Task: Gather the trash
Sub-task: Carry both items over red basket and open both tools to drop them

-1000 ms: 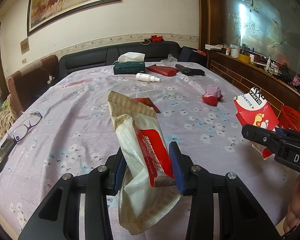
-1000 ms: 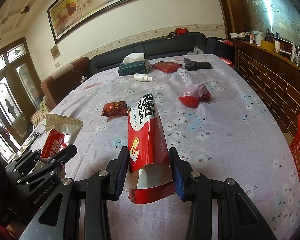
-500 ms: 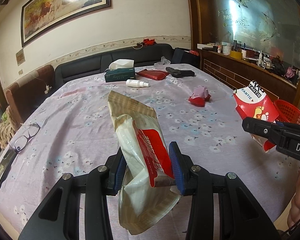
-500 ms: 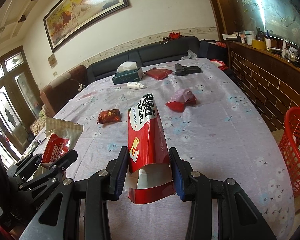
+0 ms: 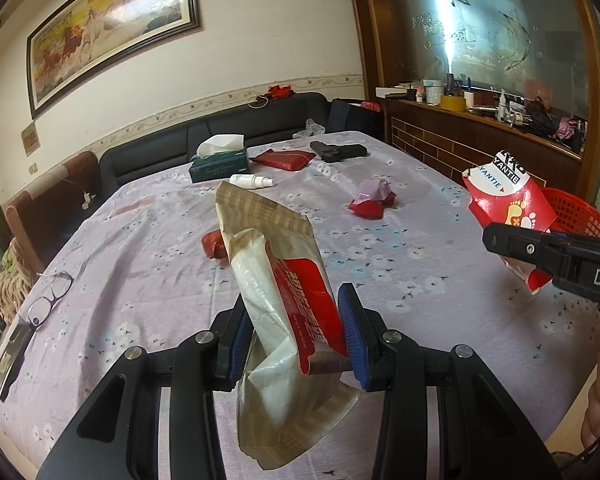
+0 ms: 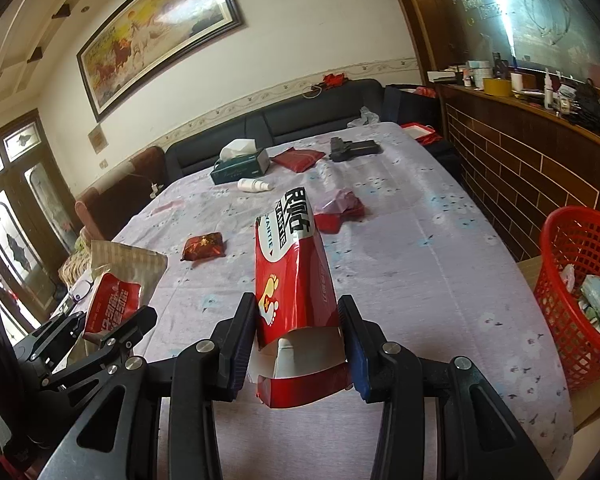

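My left gripper is shut on a crumpled beige and red wet-wipe pack, lifted above the table. My right gripper is shut on a torn red box printed with yellow footprints, also lifted. That box shows at the right of the left wrist view, in front of a red trash basket. The basket stands beside the table at the right and holds several scraps. A red snack packet and a crumpled pink and red wrapper lie on the table.
The table wears a lilac flowered cloth. At its far end lie a green tissue box, a white bottle, a red pouch and a black object. Glasses and a phone rest at the left edge.
Both grippers have shifted rightward together with their loads; the red basket has come further into the right wrist view. Both grips are unchanged.
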Action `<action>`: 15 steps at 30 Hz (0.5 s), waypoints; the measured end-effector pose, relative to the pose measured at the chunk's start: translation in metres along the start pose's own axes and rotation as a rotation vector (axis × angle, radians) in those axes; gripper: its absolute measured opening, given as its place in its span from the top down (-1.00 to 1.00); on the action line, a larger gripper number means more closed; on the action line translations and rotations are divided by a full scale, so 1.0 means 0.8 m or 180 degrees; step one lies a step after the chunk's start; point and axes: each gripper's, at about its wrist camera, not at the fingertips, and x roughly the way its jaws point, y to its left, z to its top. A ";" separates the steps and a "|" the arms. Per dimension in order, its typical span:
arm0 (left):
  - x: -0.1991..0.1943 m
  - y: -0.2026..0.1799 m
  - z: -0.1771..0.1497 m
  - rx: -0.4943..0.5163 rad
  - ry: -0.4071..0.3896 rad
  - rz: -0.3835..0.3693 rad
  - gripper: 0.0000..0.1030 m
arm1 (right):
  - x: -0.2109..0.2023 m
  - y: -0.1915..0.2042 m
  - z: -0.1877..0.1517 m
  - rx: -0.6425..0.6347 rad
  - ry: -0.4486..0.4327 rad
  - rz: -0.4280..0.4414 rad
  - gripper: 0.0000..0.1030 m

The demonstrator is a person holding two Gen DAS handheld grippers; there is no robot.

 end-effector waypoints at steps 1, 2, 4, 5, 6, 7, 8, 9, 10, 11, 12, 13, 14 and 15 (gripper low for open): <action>0.000 -0.002 0.001 0.0010 0.0001 -0.0004 0.22 | -0.001 -0.003 0.000 0.0017 -0.0006 -0.0005 0.13; 0.001 -0.005 0.002 0.0026 0.0002 -0.0007 0.22 | -0.002 -0.005 0.001 0.0035 -0.0010 -0.0008 0.14; 0.003 -0.010 0.003 0.0054 0.0007 -0.0020 0.22 | -0.006 -0.013 0.001 0.0073 -0.0030 -0.0024 0.13; 0.004 -0.013 0.004 0.0070 0.0011 -0.0030 0.22 | -0.008 -0.016 0.001 0.0087 -0.0040 -0.0034 0.13; 0.005 -0.016 0.005 0.0081 0.0012 -0.0035 0.22 | -0.011 -0.020 0.001 0.0104 -0.0049 -0.0043 0.13; 0.006 -0.020 0.006 0.0099 0.0012 -0.0043 0.22 | -0.014 -0.025 0.001 0.0132 -0.0064 -0.0056 0.13; 0.006 -0.022 0.007 0.0114 0.0013 -0.0049 0.22 | -0.018 -0.029 0.001 0.0148 -0.0076 -0.0064 0.13; 0.007 -0.025 0.008 0.0128 0.0013 -0.0054 0.22 | -0.020 -0.034 0.001 0.0173 -0.0092 -0.0075 0.13; 0.008 -0.029 0.009 0.0151 0.0013 -0.0062 0.22 | -0.024 -0.040 0.001 0.0206 -0.0110 -0.0090 0.13; 0.009 -0.031 0.010 0.0165 0.0015 -0.0071 0.22 | -0.026 -0.044 0.001 0.0223 -0.0119 -0.0097 0.13; 0.010 -0.035 0.011 0.0177 0.0016 -0.0083 0.22 | -0.029 -0.050 0.002 0.0250 -0.0135 -0.0112 0.13; 0.011 -0.038 0.013 0.0190 0.0018 -0.0098 0.22 | -0.033 -0.056 0.002 0.0285 -0.0157 -0.0130 0.13; 0.013 -0.043 0.015 0.0210 0.0021 -0.0116 0.22 | -0.035 -0.062 0.003 0.0309 -0.0170 -0.0140 0.13; 0.014 -0.047 0.017 0.0228 0.0021 -0.0127 0.22 | -0.039 -0.068 0.004 0.0338 -0.0187 -0.0161 0.13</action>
